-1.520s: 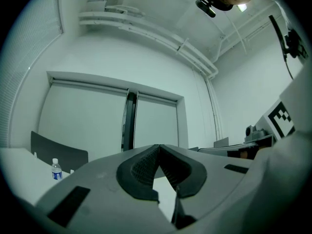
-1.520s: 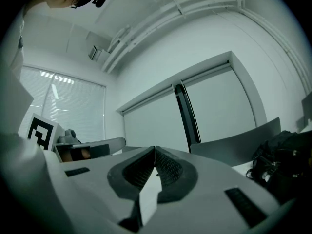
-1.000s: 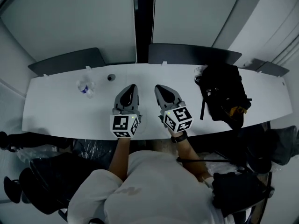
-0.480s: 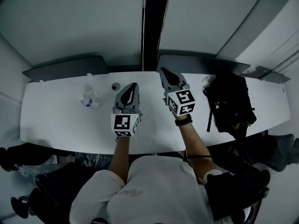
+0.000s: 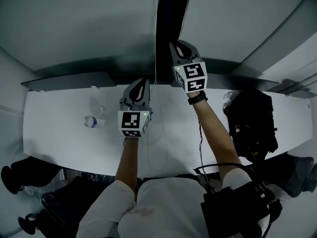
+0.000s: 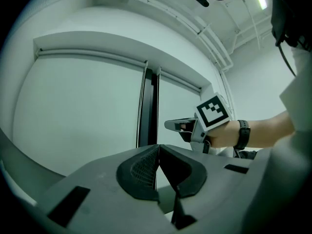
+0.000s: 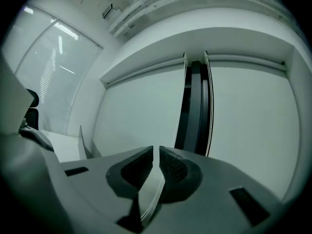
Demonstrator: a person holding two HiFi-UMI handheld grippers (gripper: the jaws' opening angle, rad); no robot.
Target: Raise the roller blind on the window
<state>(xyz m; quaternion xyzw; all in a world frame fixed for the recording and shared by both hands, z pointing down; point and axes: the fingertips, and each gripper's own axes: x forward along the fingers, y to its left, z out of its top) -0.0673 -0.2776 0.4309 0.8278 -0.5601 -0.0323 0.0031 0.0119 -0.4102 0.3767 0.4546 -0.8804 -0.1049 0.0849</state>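
Two roller blinds (image 5: pixel 79 24) are drawn down over the window, one on each side of the dark window post (image 5: pixel 171 14). A thin bead chain (image 5: pixel 156 43) hangs along the post's left edge, and another shows at its right edge in the right gripper view. The right gripper (image 5: pixel 175 43) is up in front of the post and pointing straight at it. Its jaws have just been opening and stand a narrow slit apart, with nothing between them. Whether it touches a chain, I cannot tell. The left gripper (image 5: pixel 143 81) sits lower, just left of the post and close to the left chain. Its jaws are pressed together and empty. Below the post runs a long white table (image 5: pixel 59 143). A water bottle (image 5: pixel 93 121) lies on it, well left of the post. A black backpack (image 5: pixel 252 123) sits off to the post's right.
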